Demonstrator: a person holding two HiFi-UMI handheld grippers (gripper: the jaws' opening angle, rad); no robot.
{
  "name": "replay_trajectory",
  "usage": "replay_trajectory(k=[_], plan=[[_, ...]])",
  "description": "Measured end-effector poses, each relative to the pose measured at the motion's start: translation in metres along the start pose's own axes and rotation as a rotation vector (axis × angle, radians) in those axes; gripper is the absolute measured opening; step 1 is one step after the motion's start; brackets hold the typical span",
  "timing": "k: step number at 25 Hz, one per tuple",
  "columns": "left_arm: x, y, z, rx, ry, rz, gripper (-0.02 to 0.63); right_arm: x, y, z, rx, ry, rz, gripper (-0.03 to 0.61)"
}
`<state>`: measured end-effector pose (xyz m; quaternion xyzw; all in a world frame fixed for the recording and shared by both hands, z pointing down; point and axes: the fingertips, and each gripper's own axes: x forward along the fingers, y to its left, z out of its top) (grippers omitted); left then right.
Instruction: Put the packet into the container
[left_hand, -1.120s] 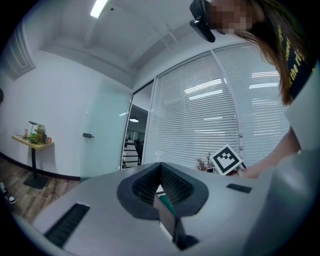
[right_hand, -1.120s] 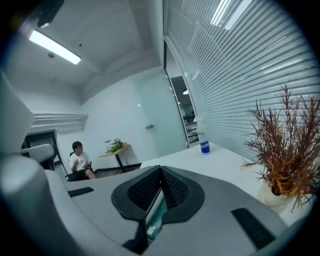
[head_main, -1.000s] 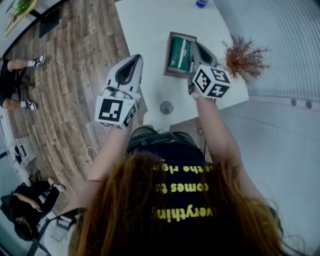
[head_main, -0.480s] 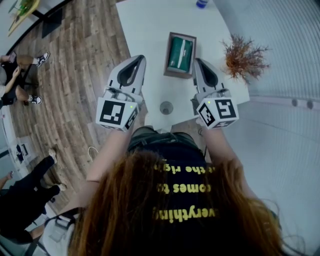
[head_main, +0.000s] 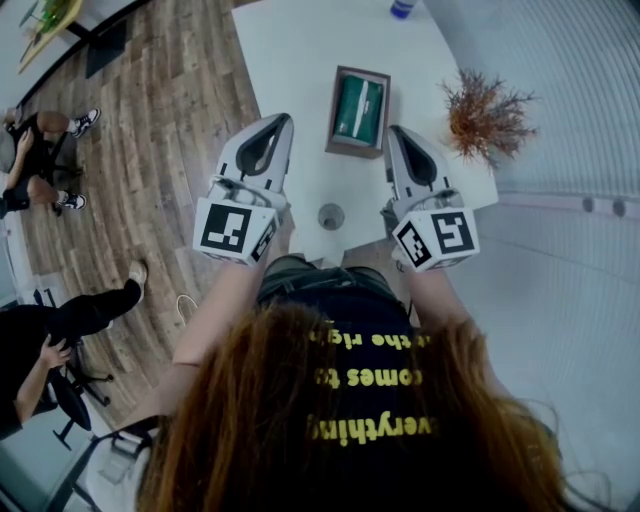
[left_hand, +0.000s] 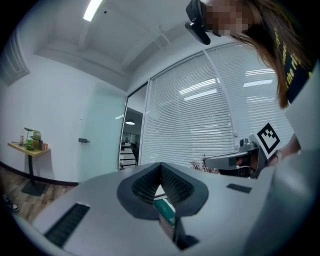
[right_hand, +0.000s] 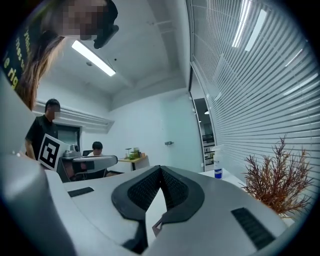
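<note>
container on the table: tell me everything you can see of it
The container is a brown, open-topped rectangular box, wood-like, with a raised rim. It sits flat on the white table, between the two grippers' tips in the head view. A green packet with a pale stripe lies inside, nearly filling it. Nothing else touches it.

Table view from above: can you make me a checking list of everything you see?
Surface: white table, mostly bare.
Job's things: green packet lying inside the brown container.
Clutter: dried plant, small round grey thing, blue-topped bottle.
Grippers: left hand-held gripper and right hand-held gripper both shut, holding nothing, near the container.
Cables: pale loop on the floor, maybe a cord.
Surroundings: wood floor, window blinds, people nearby.
</note>
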<state>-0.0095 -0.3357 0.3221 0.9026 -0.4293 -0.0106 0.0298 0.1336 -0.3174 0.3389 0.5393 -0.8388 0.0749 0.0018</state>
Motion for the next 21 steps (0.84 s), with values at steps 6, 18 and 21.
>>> replay_trajectory(k=[6,18,21], plan=[[0.0,-0.005,0.001,-0.001,-0.007,-0.007,0.002,-0.004,0.004,0.004,-0.02,-0.01,0.008,0.018],[-0.002,-0.011,0.0,-0.017,-0.013,-0.005,0.002,-0.009,0.006,0.007,-0.024,-0.012,0.008,0.018],[-0.001,-0.016,0.0,-0.019,-0.014,-0.009,0.002,-0.012,0.006,0.008,-0.024,-0.013,0.008,0.018]])
